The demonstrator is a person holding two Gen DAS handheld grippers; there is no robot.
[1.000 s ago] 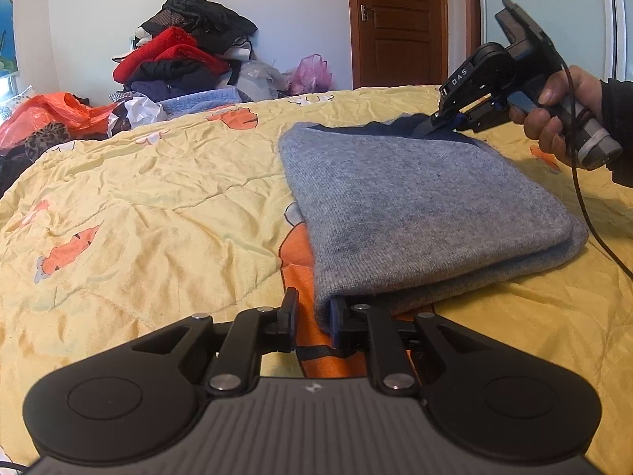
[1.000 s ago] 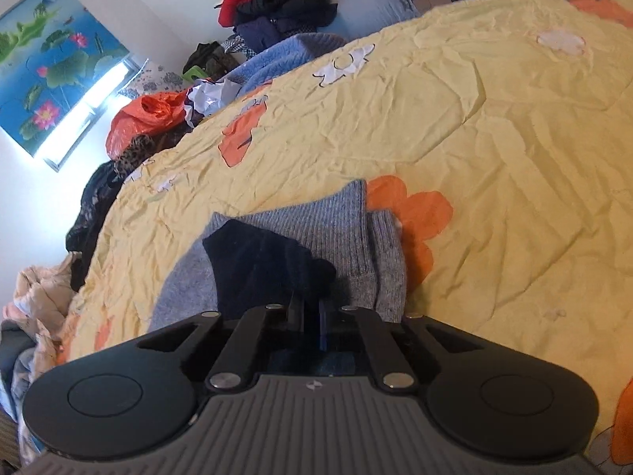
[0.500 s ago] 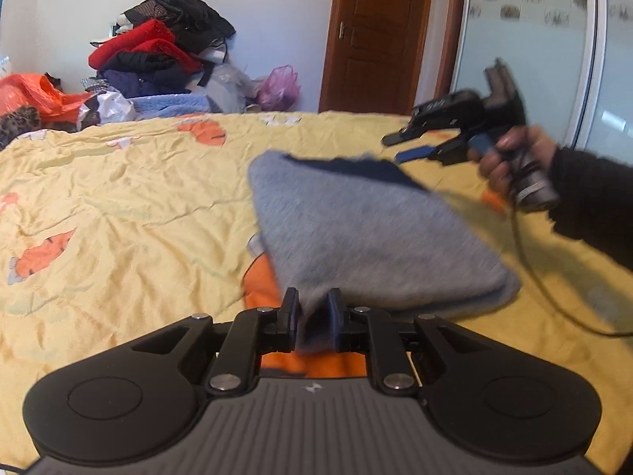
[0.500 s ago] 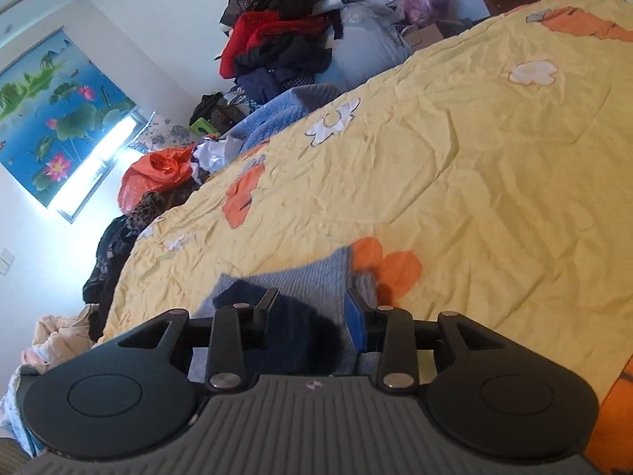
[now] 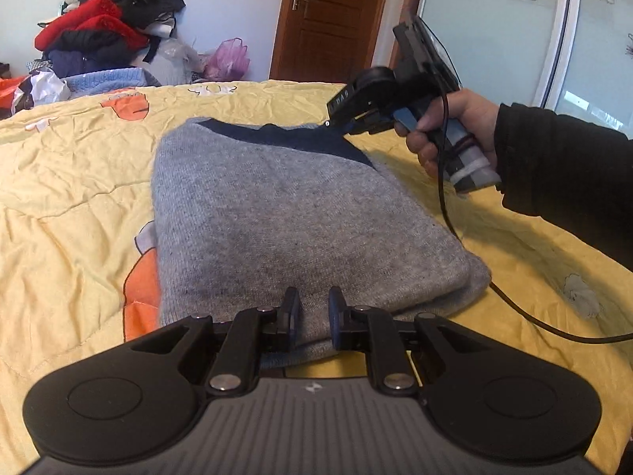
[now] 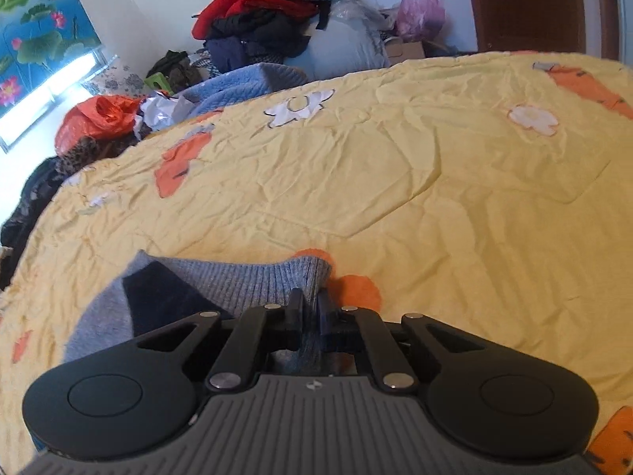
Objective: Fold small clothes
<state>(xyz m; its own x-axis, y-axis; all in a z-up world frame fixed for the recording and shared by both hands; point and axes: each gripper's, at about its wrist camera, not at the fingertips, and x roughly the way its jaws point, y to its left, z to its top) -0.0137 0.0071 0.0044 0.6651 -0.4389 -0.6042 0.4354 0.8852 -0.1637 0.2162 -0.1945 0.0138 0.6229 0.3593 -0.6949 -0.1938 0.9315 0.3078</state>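
Folded grey sweater [image 5: 300,221] lay on the yellow quilt [image 5: 71,182], left gripper [image 5: 314,310] pinched its near edge, right gripper [image 6: 309,308] clamped its far navy-trimmed edge, only the left view caught the person's hand [image 5: 455,126].

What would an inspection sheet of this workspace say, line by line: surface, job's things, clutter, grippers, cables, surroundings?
Surface: yellow quilt with orange and white prints, wrinkled.
Job's things: grey sweater with a navy panel, folded, lying flat on the quilt.
Clutter: clothes pile, pink bag and orange bag beyond the bed.
Grippers: left gripper shut on the sweater's near edge; right gripper shut on its far corner.
Cables: black cable hangs from the right gripper's handle across the quilt.
Surroundings: wooden door, glass panel, lotus picture.
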